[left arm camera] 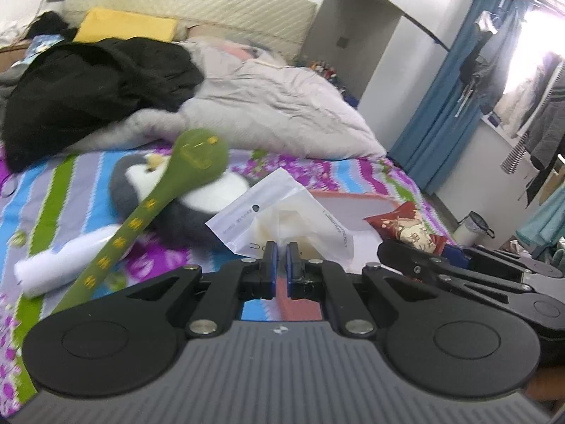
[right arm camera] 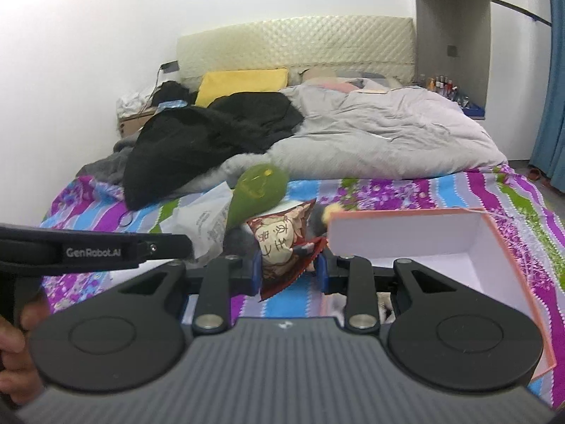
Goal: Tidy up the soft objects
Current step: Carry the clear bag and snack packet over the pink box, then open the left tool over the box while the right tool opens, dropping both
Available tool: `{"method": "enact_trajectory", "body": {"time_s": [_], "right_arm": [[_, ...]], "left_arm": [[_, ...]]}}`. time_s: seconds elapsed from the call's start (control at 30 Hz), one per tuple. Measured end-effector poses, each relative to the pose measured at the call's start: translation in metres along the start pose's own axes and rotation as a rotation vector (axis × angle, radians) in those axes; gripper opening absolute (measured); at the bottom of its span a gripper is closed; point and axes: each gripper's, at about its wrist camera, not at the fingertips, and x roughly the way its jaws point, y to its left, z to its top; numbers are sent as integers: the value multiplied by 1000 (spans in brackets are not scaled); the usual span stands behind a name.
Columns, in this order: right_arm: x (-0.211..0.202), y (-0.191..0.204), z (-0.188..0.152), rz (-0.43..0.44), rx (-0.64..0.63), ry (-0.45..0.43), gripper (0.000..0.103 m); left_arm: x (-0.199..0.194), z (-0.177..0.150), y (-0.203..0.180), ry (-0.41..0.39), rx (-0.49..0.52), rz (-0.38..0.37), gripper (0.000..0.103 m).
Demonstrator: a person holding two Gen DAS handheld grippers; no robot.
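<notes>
- The right tongs [right arm camera: 291, 270] pinch a red pouch [right arm camera: 282, 243] with printed characters, held up off the bed just left of the open box [right arm camera: 416, 236].
- The left tongs [left arm camera: 282, 265] are pressed nearly together on the near edge of a clear plastic bag [left arm camera: 282, 219]; a thin gap shows between the blue pads [left arm camera: 272, 265].
- The box, white inside with an orange rim, sits on the near right of the bed; the part of its inside that shows holds nothing, so I judge the sorting is only starting.
- Left to gather, as far as I can tell: a grey-and-white plush [left arm camera: 197, 190], a green spoon-shaped soft toy [left arm camera: 166, 190] lying across it, and a white roll [left arm camera: 67, 258] at the near left.
- Both held items look close to going into the box, the pouch first by its position.
- The surface is a bed with a striped sheet [right arm camera: 406, 190] in purple, blue and green.
- Farther back lie a rumpled grey duvet [right arm camera: 381, 134], a black garment [right arm camera: 212, 134] and a yellow pillow [right arm camera: 243, 81] against a quilted cream headboard [right arm camera: 296, 46].
- The walls are white; a blue curtain [left arm camera: 452, 106] and hanging clothes [left arm camera: 540, 113] stand to the far right in the left view.
</notes>
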Motion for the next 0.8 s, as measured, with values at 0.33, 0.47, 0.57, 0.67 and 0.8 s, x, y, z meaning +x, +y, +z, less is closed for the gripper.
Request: {"method": "enact_trajectory", "body": {"time_s": [0.33,0.47,0.57,0.67,0.8], "right_arm": [[25,-78,-3,-100,91,35,33],[40,-109,-15,-144,129,83,33],[54,-129,-23,-169,151,121,33],[66,-148,-33,-187,173,162,33],[83,-170,-46,-207,202,225,33]], "left_arm": [[68,22,-67,50,69,-89,6],[105,21,-86,98,80,-108,6],[133,18,-97,135,89,-114,6],[161,12,-103,177,92,-114,6],[194,3,-109,232,90,-114,6]]}}
